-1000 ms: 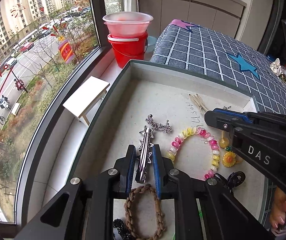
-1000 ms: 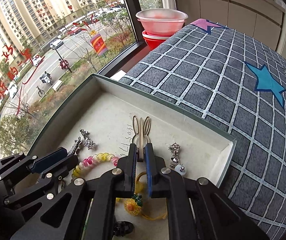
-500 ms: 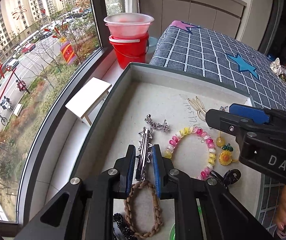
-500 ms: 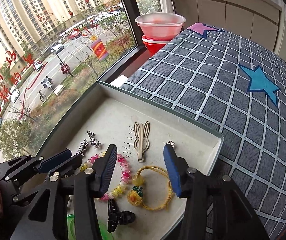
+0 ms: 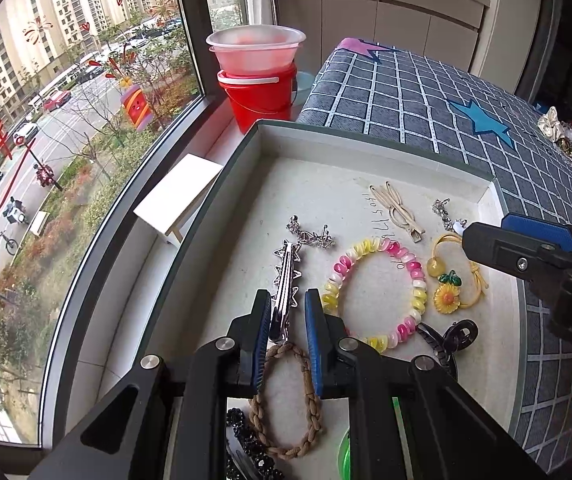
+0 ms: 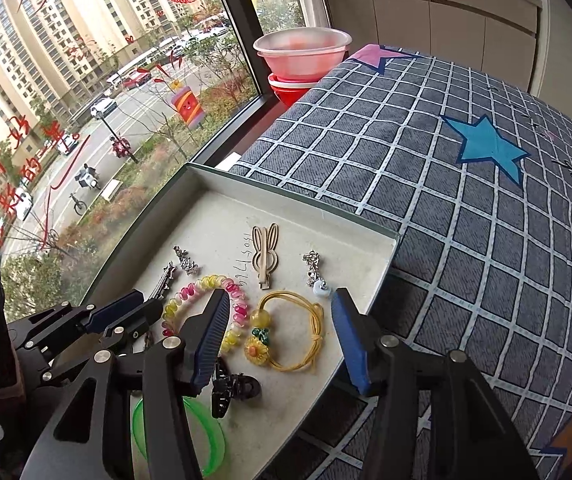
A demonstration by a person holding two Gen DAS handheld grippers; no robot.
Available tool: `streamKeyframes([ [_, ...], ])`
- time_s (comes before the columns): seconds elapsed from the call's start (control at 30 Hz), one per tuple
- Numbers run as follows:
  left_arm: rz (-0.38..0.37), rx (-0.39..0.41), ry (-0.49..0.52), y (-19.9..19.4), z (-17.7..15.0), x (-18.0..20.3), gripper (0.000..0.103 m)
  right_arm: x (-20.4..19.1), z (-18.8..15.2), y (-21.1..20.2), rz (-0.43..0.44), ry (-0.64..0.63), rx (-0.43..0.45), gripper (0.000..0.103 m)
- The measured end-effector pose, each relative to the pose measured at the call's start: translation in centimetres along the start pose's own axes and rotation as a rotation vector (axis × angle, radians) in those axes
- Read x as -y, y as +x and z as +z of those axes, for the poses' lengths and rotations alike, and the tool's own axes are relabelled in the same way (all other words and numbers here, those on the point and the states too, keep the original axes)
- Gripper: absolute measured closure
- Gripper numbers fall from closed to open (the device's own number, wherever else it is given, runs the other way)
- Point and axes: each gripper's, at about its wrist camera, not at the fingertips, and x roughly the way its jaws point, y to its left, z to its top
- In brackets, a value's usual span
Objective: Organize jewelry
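A shallow grey tray (image 5: 365, 140) (image 6: 297, 196) holds the jewelry. My left gripper (image 5: 287, 308) has its jaws slightly apart around a silver star hair clip (image 5: 286, 272), which lies on the tray floor. My right gripper (image 6: 280, 312) is wide open above a yellow hair tie with a sunflower (image 6: 286, 332). A wooden rabbit clip (image 6: 266, 252) (image 5: 395, 208) lies free beyond it. A pink and yellow coil bracelet (image 5: 377, 288), a brown braided tie (image 5: 286, 396), a black claw clip (image 6: 232, 388) and silver charms (image 6: 313, 270) also lie in the tray.
The tray sits on a grey checked cloth with blue stars (image 6: 465, 200), next to a large window. A red bucket with stacked pink bowls (image 5: 258, 80) stands behind. A small white stool (image 5: 178, 196) is on the sill. A green bangle (image 6: 206, 440) lies near the tray's front.
My right gripper let go of the wooden rabbit clip, opened wide and drew back over the yellow hair tie. My left gripper loosened slightly around the silver star clip.
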Motion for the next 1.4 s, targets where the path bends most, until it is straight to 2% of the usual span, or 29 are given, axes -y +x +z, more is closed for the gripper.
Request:
streamKeyframes([
  [0.1, 0.005, 0.006, 0.009, -0.1, -0.1, 0.1, 0.078, 0.2, -0.4, -0.3, -0.008, 0.008, -0.008, 0.046],
  [0.13, 0.008, 0.008, 0.011, -0.2, -0.1, 0.2, 0.061, 0.1, -0.6, -0.4, -0.012, 0.008, -0.008, 0.046],
  [0.17, 0.011, 0.014, 0.010, -0.4, -0.2, 0.2, 0.021, 0.2, -0.7, -0.5, -0.015, 0.007, -0.009, 0.046],
  [0.2, 0.016, 0.032, 0.004, -0.7, -0.2, 0.2, 0.008, 0.1, -0.7, -0.6, -0.018, 0.005, -0.008, 0.046],
  [0.23, 0.018, 0.056, 0.005, -1.1, -0.3, 0.1, 0.004, 0.1, -0.9, -0.8, -0.022, 0.004, -0.007, 0.046],
  [0.63, -0.023, 0.072, 0.042, -2.6, -1.0, 0.6, 0.003, 0.8, -1.8, -2.8, -0.061, 0.018, 0.000, 0.046],
  [0.67, -0.024, 0.074, 0.042, -2.8, -1.1, 0.6, 0.000, 0.8, -1.9, -2.9, -0.060, 0.021, 0.000, 0.040],
  [0.73, -0.023, 0.081, 0.040, -3.3, -1.2, 0.5, 0.000, 0.9, -2.1, -3.1, -0.058, 0.024, 0.001, 0.030],
  [1.0, -0.027, 0.091, 0.043, -4.9, -1.6, 0.5, 0.000, 0.6, -2.7, -3.7, -0.060, 0.022, 0.000, 0.030],
  [1.1, -0.032, 0.090, 0.045, -5.2, -2.2, 0.4, 0.000, 0.4, -3.1, -4.0, -0.051, 0.019, -0.003, 0.021],
  [1.4, -0.042, 0.109, 0.050, -6.4, -3.8, -0.2, 0.000, 0.0, -4.5, -4.6, -0.047, 0.015, -0.025, 0.021],
])
